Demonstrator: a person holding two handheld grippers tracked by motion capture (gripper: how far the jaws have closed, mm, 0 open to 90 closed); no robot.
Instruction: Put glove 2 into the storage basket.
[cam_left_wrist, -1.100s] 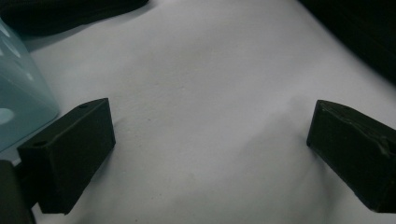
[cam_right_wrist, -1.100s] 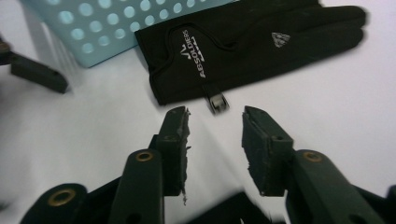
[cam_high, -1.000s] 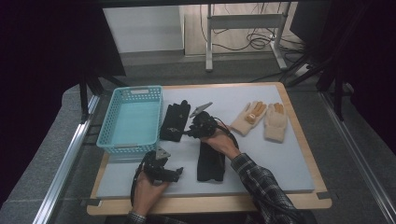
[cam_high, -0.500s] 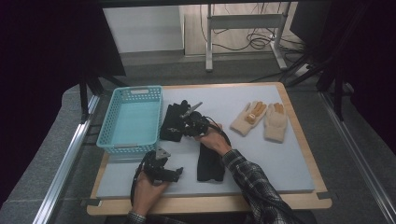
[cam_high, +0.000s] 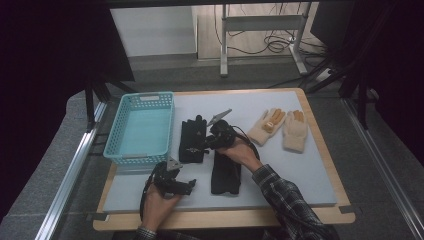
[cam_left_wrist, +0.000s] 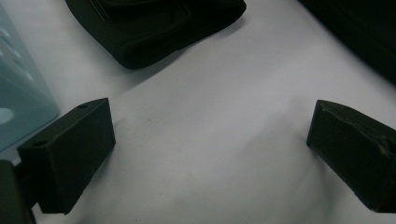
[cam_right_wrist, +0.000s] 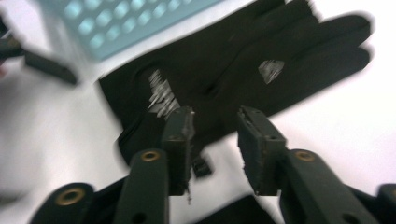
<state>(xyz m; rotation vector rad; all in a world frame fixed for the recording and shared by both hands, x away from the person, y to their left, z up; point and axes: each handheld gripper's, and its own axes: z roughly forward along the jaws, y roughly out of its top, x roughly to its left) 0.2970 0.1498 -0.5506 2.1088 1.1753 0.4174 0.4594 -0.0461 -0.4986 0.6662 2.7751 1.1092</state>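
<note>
While the left gripper (cam_high: 187, 186) is resting on the pale, smooth counter (cam_high: 300, 165) just in front of the basket (cam_high: 141, 129), its blocky black fingers (cam_left_wrist: 70, 154) are standing wide apart with nothing between them. Beside that perforated turquoise plastic basket, a soft black glove (cam_high: 192, 140) is lying flat. Over its cuff the right gripper (cam_high: 206, 145) is hovering, fingers (cam_right_wrist: 180, 140) having just been opening, partly apart and pressing on nothing. Another black glove (cam_high: 226, 172) is lying nearer the person than the basket.
</note>
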